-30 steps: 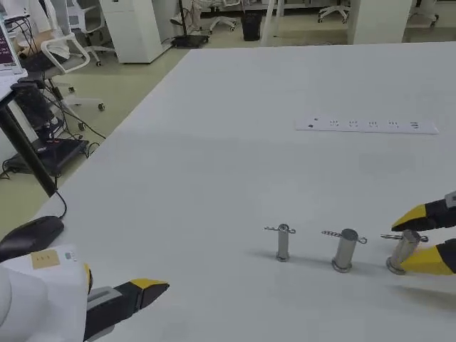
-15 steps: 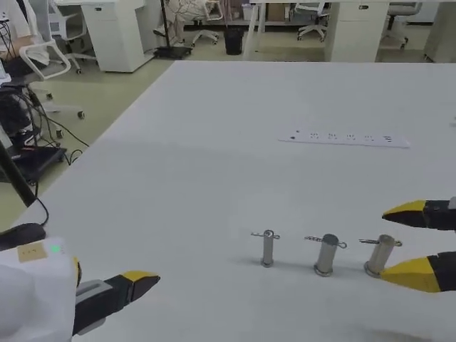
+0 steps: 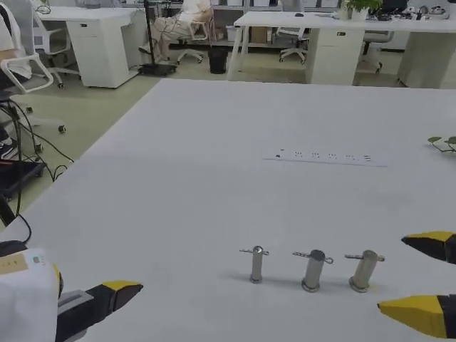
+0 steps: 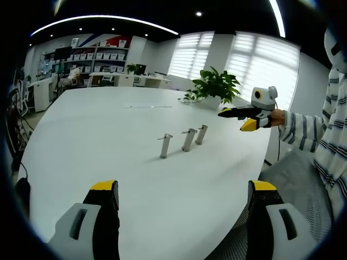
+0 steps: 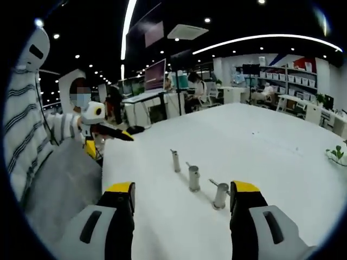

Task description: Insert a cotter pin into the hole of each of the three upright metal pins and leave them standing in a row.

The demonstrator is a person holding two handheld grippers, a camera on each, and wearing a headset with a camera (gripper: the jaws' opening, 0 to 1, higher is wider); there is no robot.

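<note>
Jaws, head view: right gripper is spread wide with nothing between its yellow tips. Of the left gripper I see one tip, so I cannot tell its state from here.
Row, head view: the middle pin stands upright on the white table, with the left pin and right pin close on either side. A cotter pin lies crosswise through its head, and the other two look the same.
Nearer gripper, head view: the right one is near the middle pin, just past the right pin and not touching it. The left one is well apart.
Jaws, left gripper view: left gripper is released and empty.
Row, left gripper view: the middle pin lies ahead of the jaws, well apart. The row runs away towards the right gripper.
Jaws, right gripper view: right gripper is wide apart and empty.
Row, right gripper view: the middle pin is dead ahead and the right pin is nearest, by the right-hand jaw.
Judgement: the task looks finished. I'd leave without brushing the right pin.
</note>
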